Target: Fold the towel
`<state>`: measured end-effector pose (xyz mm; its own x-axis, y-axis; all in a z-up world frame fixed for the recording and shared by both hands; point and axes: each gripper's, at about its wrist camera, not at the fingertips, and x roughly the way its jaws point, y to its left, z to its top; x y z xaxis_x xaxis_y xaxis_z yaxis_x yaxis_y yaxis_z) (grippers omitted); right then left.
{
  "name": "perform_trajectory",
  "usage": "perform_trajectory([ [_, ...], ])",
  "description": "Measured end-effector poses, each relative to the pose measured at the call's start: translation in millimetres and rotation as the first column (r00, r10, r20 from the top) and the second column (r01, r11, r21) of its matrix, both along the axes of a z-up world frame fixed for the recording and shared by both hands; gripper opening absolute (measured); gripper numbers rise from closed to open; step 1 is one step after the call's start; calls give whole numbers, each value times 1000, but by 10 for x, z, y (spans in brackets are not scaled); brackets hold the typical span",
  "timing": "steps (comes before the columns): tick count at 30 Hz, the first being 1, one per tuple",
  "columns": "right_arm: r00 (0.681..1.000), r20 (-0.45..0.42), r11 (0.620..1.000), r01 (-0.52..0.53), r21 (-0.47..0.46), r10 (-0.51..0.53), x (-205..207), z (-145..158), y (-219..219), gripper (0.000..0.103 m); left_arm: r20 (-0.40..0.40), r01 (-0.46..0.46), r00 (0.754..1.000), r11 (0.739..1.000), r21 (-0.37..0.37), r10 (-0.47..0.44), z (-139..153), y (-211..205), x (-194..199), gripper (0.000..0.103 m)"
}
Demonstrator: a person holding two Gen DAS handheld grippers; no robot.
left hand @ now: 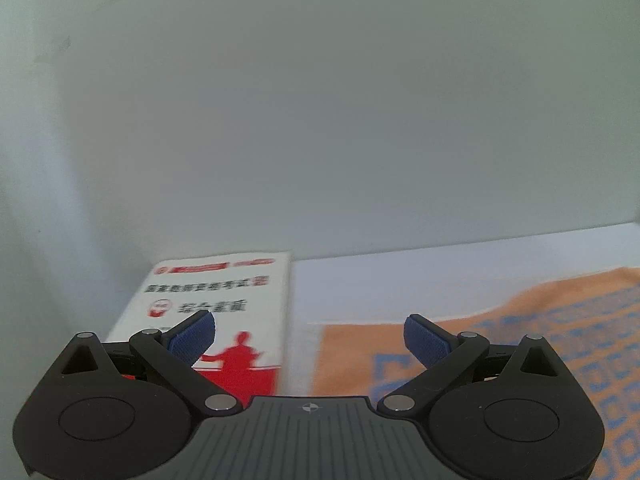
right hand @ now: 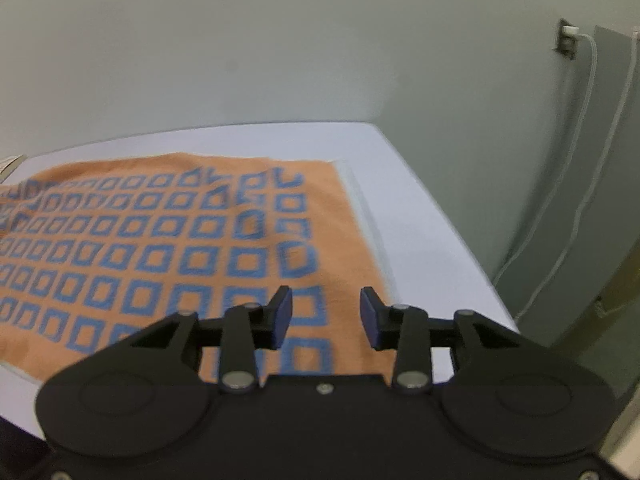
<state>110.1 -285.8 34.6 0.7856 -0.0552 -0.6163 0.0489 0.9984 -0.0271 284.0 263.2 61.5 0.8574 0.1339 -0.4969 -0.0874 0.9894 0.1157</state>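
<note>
An orange towel (right hand: pixel 160 248) with a blue square pattern lies spread flat on a white table (right hand: pixel 420 216); it has a few wrinkles near its far right part. My right gripper (right hand: pixel 326 316) is open and empty, above the towel's near right corner. In the left wrist view the towel (left hand: pixel 500 352) lies to the right. My left gripper (left hand: pixel 310 340) is wide open and empty, over the bare table at the towel's left edge.
A white and red booklet (left hand: pixel 224 320) lies on the table left of the towel, close to my left gripper. A grey wall stands behind the table. A wall socket with a white cable (right hand: pixel 568 36) is right of the table's right edge.
</note>
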Motion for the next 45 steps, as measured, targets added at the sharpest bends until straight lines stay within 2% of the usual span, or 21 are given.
perform_trajectory([
  [2,1000,2,1000,-6,8,6,15,-5,40,41,-10,37,999,999,-8,-37,-42,36,109,100],
  [3,1000,5,1000,-5,12,5,11,-1,43,42,-13,47,999,999,-8,-47,-57,36,143,95],
  [4,1000,8,1000,-4,16,4,5,4,45,45,-18,66,998,998,-4,-66,-87,30,206,83],
  [5,1000,12,1000,-2,19,2,-1,10,42,48,-25,86,996,996,10,-85,-135,16,297,75],
  [7,1000,24,1000,5,19,-5,-25,32,34,48,-65,101,993,995,9,-100,-222,26,489,46],
  [8,1000,28,1000,6,20,-7,-38,43,29,48,-87,107,991,994,5,-106,-265,34,586,43],
  [14,999,37,999,25,21,-26,-132,81,-23,48,-167,92,981,995,-46,-98,-437,160,937,43],
  [17,999,35,999,35,26,-36,-184,99,-48,48,-194,79,978,997,-26,-82,-486,179,999,43],
  [21,998,36,998,46,37,-47,-203,105,-82,48,-186,66,979,990,-128,-89,-519,348,1016,43],
  [23,998,41,998,47,41,-49,-183,106,-83,48,-175,69,980,984,-163,-98,-565,371,1036,38],
  [25,998,48,998,45,45,-47,-162,114,-75,48,-170,88,978,982,-170,-117,-574,333,974,21],
  [26,998,50,998,43,46,-45,-152,114,-71,48,-168,98,978,980,-173,-128,-571,318,934,17],
  [28,998,54,998,36,48,-39,-141,118,-56,48,-169,102,977,981,-167,-130,-557,300,920,14],
  [30,998,55,998,34,49,-37,-140,118,-56,48,-157,104,980,988,-116,-121,-522,238,888,13],
  [34,998,53,998,42,49,-44,-156,119,-82,48,-111,91,989,992,-83,-100,-404,229,850,13],
  [36,997,54,998,46,50,-49,-164,124,-100,48,-86,71,994,997,-27,-73,-334,215,858,13],
  [40,997,58,997,49,53,-52,-174,128,-131,48,-111,55,993,996,72,-47,-375,131,932,13],
  [41,997,58,998,46,53,-49,-175,122,-130,48,-113,49,993,994,98,-38,-392,107,935,14],
  [43,998,54,998,41,54,-44,-175,109,-131,48,-117,38,993,988,151,-20,-426,60,943,22],
  [45,998,46,998,38,49,-40,-173,90,-129,48,-119,27,993,979,203,-3,-459,12,950,24],
])
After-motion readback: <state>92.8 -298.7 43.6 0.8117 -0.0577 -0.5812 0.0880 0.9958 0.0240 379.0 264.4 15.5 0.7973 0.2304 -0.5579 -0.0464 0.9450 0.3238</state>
